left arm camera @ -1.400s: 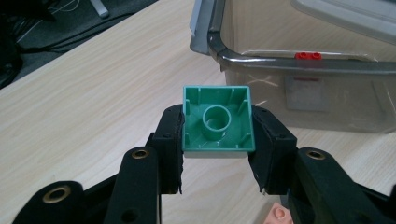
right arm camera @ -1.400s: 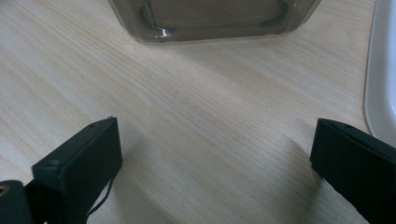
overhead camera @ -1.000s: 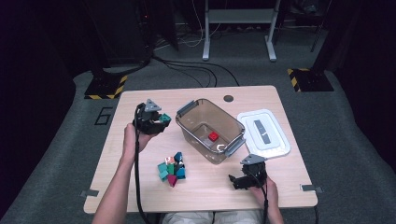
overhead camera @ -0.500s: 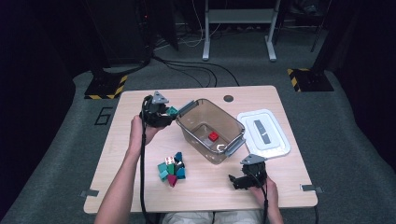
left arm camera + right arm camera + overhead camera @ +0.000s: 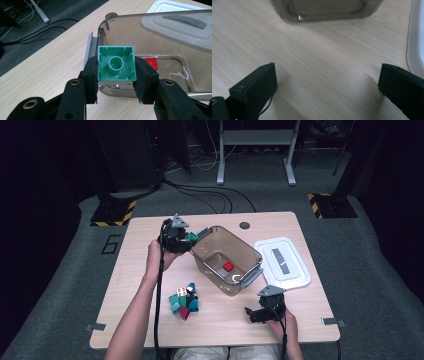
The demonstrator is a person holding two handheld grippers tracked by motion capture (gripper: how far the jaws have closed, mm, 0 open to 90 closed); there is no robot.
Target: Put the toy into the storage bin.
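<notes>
Left gripper view: we hold the green block (image 5: pixel 116 63) clamped in the left gripper (image 5: pixel 116 72), hollow side toward the camera, at the rim of the clear bin (image 5: pixel 160 53) — poised, we judge, to join the red block (image 5: pixel 152 62) inside. Our right gripper (image 5: pixel 327 82) rests wide and empty on the table (image 5: pixel 317 65) — out of the way.

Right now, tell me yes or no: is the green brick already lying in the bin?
No: the left gripper holds the green brick clamped between its jaws at the bin rim, above the table.
</notes>
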